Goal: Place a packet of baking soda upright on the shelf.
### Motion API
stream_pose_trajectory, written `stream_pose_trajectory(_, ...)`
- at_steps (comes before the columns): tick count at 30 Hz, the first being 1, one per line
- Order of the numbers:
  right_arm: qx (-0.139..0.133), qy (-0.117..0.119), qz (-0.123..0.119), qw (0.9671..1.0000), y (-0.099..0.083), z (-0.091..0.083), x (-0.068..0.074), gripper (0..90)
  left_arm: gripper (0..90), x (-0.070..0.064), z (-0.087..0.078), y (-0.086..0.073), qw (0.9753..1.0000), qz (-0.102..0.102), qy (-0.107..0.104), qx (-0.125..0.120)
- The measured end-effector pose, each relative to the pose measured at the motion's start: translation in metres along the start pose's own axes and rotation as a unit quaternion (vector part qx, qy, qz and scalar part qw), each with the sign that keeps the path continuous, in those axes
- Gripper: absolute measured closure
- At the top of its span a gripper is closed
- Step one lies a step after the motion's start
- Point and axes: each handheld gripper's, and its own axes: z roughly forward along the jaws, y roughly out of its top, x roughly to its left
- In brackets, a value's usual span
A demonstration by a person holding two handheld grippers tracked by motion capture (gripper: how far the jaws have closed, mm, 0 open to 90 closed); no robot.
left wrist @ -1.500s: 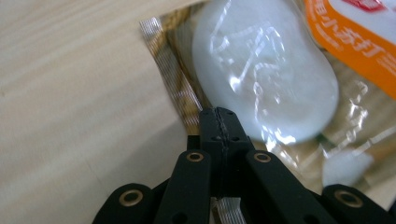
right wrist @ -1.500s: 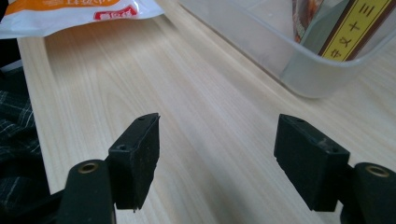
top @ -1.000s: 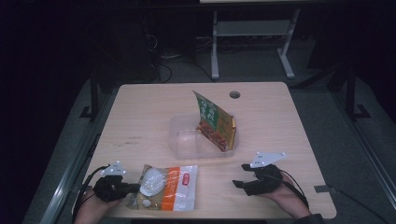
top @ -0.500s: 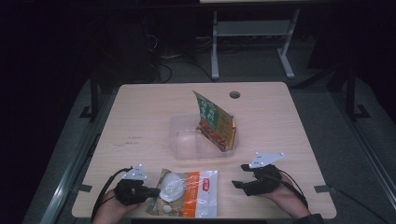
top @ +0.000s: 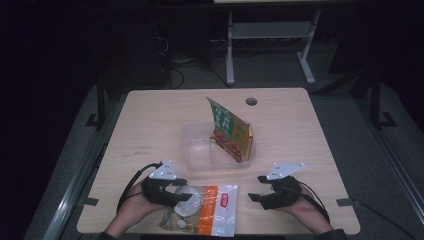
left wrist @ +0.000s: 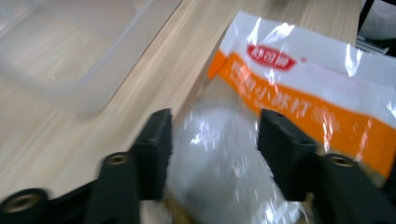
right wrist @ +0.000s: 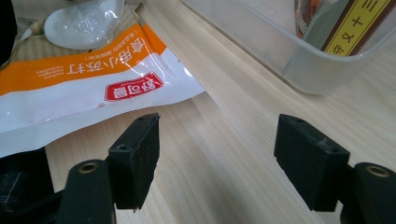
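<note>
Fingers (left wrist: 156, 140) of the left gripper (top: 181, 194) are clamping the orange-and-white bag (top: 210, 210) lying on the worktop (top: 150, 120)'s near edge; right gripper (top: 256, 188) is waiting released. Judging next: lifting it into the clear tub (top: 200, 150).

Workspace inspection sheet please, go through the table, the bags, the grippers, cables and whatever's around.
Surface: wooden table, round hole near the far edge.
Job's things: orange and white bag lying flat at the near edge; clear plastic tub mid-table with a green and red bag standing tilted in it.
Clutter: nothing seen.
Grippers: left gripper has its jaws on either side of the orange and white bag's clear end, whether clamped cannot be told; right gripper is open over bare wood, holding nothing.
Cables: black cable loops from the left gripper; more lie on the floor behind.
Surroundings: dark room, grey metal frame beyond the table.
</note>
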Motion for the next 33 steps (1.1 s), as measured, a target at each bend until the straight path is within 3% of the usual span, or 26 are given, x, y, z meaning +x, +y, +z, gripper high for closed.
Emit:
stream_pose_trajectory(2,0.0,0.0,-0.003,1.0,0.0,0.0,0.0,30.7,34.2,0.003,0.018,0.009,0.9995,0.014,-0.022,0.018)
stream_pose_trajectory(6,0.002,0.0,-0.002,1.0,0.0,-0.001,0.0,30.7,31.2,0.003,0.037,0.013,0.9981,0.026,-0.037,0.042)
stream_pose_trajectory(9,0.002,0.0,-0.003,1.0,0.0,-0.001,0.0,30.8,31.3,0.004,0.046,0.011,0.9968,0.024,-0.048,0.06)
stream_pose_trajectory(14,0.003,0.0,-0.003,1.0,0.0,-0.001,0.0,30.7,36.3,0.01,0.046,0.006,0.9964,0.011,-0.065,0.054)
stream_pose_trajectory(16,0.002,0.0,-0.005,1.0,0.0,0.0,0.0,30.7,46.1,0.012,0.047,0.002,0.9953,0.004,-0.081,0.054)
stream_pose_trajectory(23,0.003,0.0,-0.005,1.0,0.0,0.0,0.001,30.7,61.0,0.014,0.045,0.001,0.9948,0.001,-0.086,0.055)
stream_pose_trajectory(24,0.003,0.0,-0.005,1.0,0.0,0.0,0.001,30.7,70.5,0.015,0.045,0.001,0.9951,0.005,-0.082,0.055)
stream_pose_trajectory(28,0.004,0.001,-0.006,1.0,0.0,0.001,0.001,30.7,84.6,0.015,0.044,0.0,0.9946,0.002,-0.087,0.056)
stream_pose_trajectory(33,0.004,0.001,-0.009,0.9999,0.0,0.002,0.0,30.7,89.0,0.016,0.039,-0.001,0.9949,-0.001,-0.09,0.046)
